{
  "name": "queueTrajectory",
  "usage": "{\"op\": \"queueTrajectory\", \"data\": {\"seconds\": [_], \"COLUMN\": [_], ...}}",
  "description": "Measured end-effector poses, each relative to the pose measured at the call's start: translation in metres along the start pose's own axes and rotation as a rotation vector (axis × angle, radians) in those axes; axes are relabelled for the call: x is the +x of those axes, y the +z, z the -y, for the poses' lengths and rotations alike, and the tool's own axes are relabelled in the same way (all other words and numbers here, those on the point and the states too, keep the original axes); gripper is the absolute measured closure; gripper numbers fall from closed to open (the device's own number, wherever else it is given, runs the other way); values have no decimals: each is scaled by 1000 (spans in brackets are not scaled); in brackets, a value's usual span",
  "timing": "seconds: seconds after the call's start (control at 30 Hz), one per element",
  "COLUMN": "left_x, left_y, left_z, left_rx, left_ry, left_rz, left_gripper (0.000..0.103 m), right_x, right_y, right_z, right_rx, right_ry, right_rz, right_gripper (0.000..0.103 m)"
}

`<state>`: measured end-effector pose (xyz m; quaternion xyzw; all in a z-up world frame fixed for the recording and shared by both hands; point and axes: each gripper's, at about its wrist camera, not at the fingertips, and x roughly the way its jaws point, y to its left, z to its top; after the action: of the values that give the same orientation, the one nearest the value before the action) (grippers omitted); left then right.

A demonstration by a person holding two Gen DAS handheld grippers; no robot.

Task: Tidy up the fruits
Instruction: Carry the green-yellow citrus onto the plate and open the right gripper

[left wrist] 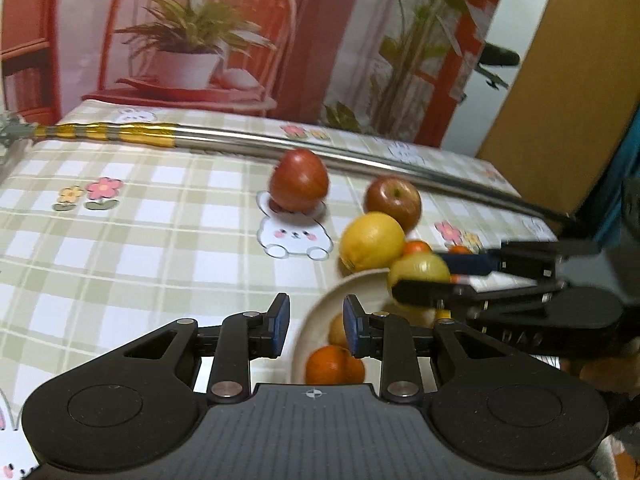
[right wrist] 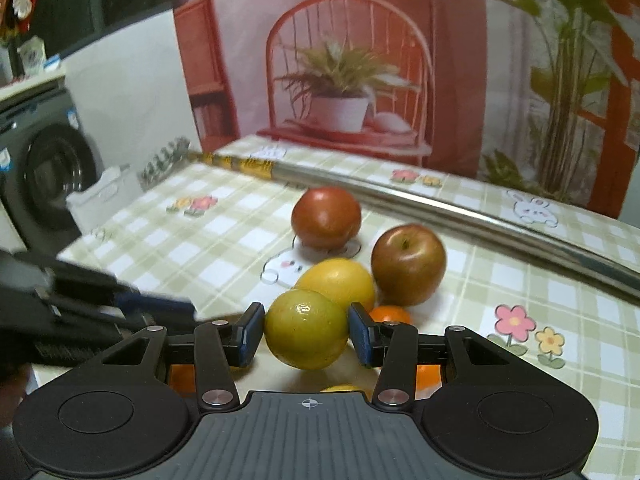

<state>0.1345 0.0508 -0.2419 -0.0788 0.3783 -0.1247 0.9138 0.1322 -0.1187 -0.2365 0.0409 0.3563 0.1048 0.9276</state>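
Right gripper clamping a green-yellow citrus
Left gripper is hanging open, empty, over what is probably a plate; apples sitting at twelve o'clock

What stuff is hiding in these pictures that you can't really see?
- Fruit in the bowl: left wrist view, partly behind the left gripper; count unclear.
- Orange pieces low in the right wrist view: mostly covered by the right gripper and its yellow-green fruit.
- Small orange fruit: left view, mostly behind the yellow fruit.
- Metal pole: both ends cut off or blurred.
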Motion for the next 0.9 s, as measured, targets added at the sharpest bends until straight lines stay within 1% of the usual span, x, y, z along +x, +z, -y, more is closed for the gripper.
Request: {"op": "queueTrajectory", "data": {"seconds": [0.2, 0.27, 0.57, 0.77, 0.83, 0.9], "left_x": [-8, -10, -12, -12, -11, -11], "left_y": [1, 1, -1, -1, -1, -1], "left_z": [-8, -8, -11, -11, -11, -10], "left_rx": [-32, -34, -38, -38, -36, -34], "left_ry": [21, 23, 23, 23, 21, 17], "left_rz": [20, 24, 29, 27, 26, 23], "left_gripper": [70, 64, 63, 63, 63, 63], "right_x": [10, 13, 23, 23, 21, 18], "right_y": [-5, -6, -8, -8, -7, -6], "right_z": [-8, -10, -17, -16, -16, -15], "right_rx": [-19, -21, -39, -35, -31, -21], "right_ry": [-14, -18, -39, -41, -37, -30], "right_rz": [-44, -53, -86, -84, -72, -58], "right_gripper": [61, 61, 61, 60, 57, 56]}}
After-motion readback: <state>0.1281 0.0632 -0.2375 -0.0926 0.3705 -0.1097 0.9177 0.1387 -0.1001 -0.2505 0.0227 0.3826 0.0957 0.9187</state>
